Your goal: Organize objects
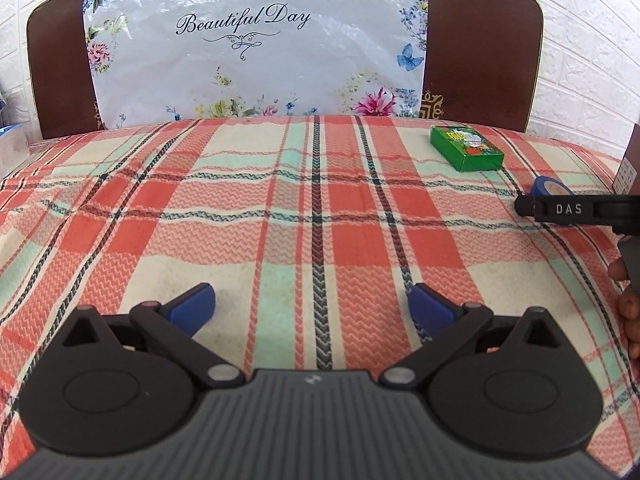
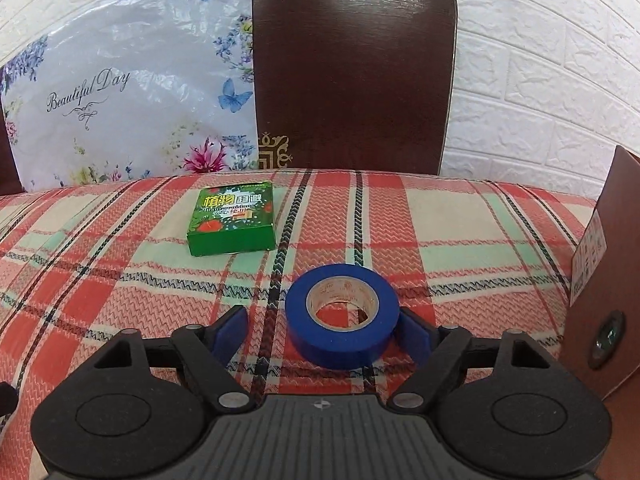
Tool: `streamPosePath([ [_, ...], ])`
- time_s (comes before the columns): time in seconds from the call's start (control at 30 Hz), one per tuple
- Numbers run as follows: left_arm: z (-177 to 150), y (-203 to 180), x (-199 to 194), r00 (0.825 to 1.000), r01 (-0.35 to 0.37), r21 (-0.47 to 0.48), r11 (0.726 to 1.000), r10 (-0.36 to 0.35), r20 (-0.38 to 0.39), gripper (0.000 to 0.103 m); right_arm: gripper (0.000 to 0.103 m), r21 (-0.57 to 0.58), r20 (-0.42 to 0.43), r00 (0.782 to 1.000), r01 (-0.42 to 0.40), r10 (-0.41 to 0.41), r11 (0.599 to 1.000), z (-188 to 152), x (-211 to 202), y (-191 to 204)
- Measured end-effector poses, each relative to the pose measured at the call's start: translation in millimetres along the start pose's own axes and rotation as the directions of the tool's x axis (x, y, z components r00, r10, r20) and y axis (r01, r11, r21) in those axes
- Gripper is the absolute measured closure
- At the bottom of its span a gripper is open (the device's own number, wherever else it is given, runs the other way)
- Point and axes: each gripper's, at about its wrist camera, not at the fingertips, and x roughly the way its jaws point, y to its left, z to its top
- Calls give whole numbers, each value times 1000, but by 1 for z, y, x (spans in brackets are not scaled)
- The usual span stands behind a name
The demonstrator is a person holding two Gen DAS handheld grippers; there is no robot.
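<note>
Blue tape roll (image 2: 342, 316), lying flat, tan core, between spread right tongs (image 2: 326, 330)

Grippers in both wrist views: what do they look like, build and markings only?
Both match: the left gripper and right gripper have blue finger pads on black linkage arms with silver pivot pins, round black housings and a ribbed grey body. Seen side-on from the left wrist view, the right gripper bears white "DAS" lettering. No cables or sleeves show.

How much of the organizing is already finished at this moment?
Nothing looks put away. The right gripper is open around the blue tape roll, not gripping. The left gripper is open and empty. The green box lies loose on the plaid cloth.
</note>
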Motion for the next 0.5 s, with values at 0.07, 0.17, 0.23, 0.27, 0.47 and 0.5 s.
streamPosePath([
  [0.07, 0, 0, 0, 1000, -3, 3, 1000, 3, 0, 0, 40, -6, 10, 1000, -3, 3, 1000, -1, -2, 2],
  [0.17, 0, -1, 0, 1000, -5, 6, 1000, 5, -1, 0, 47, -21, 23, 1000, -1, 1, 1000, -2, -3, 5],
  [0.23, 0, -1, 1, 1000, -8, 7, 1000, 8, -2, 0, 47, -26, 26, 1000, 2, -1, 1000, -2, -4, 6],
  [0.27, 0, -1, 1, 1000, -9, 7, 1000, 9, -2, 0, 47, -27, 26, 1000, 1, 0, 1000, -2, -4, 6],
  [0.47, 0, -1, 1, 1000, -10, 9, 1000, 10, -2, 0, 47, -59, 8, 999, -48, 48, 997, -10, -17, 8],
  [0.5, 0, -1, 1, 1000, -10, 9, 1000, 10, -2, 0, 47, -66, 4, 998, -61, 61, 996, -13, -23, 8],
])
